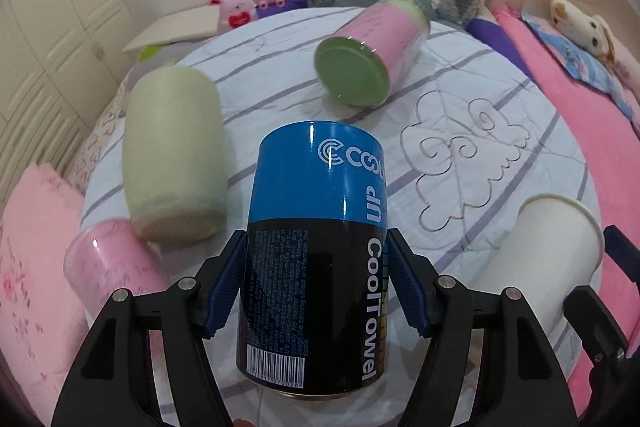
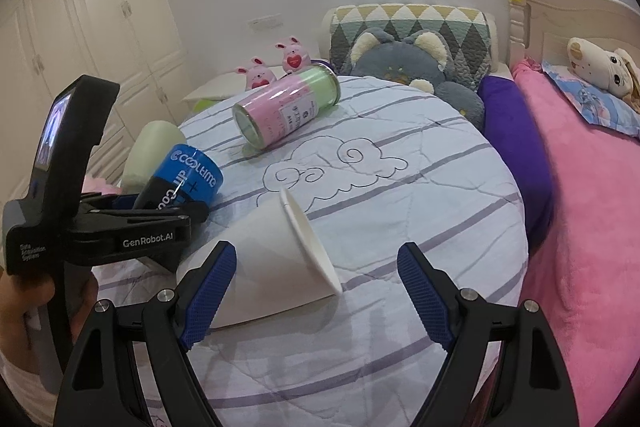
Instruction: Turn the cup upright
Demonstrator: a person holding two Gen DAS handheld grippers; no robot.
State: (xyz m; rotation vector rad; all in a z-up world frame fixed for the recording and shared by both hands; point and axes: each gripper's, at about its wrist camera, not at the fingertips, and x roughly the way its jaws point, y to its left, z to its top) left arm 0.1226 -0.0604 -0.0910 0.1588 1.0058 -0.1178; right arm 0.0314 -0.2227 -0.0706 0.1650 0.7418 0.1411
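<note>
My left gripper (image 1: 316,279) is shut on a blue and black "Cool Towel" can (image 1: 320,227), held tilted above the quilt; it also shows in the right wrist view (image 2: 180,183). A white paper cup (image 2: 272,259) lies on its side on the striped quilt (image 2: 400,187), mouth facing right. It also shows at the right edge of the left wrist view (image 1: 548,251). My right gripper (image 2: 316,291) is open and empty, its left finger (image 2: 208,295) just beside the cup's body.
A pink and green jar (image 2: 284,111) lies on its side farther back. A pale green cylinder (image 1: 172,155) and a pink jar (image 1: 112,267) lie at the left. Plush toys (image 2: 404,63) and a patterned cushion sit behind. A pink blanket (image 2: 592,227) is at the right.
</note>
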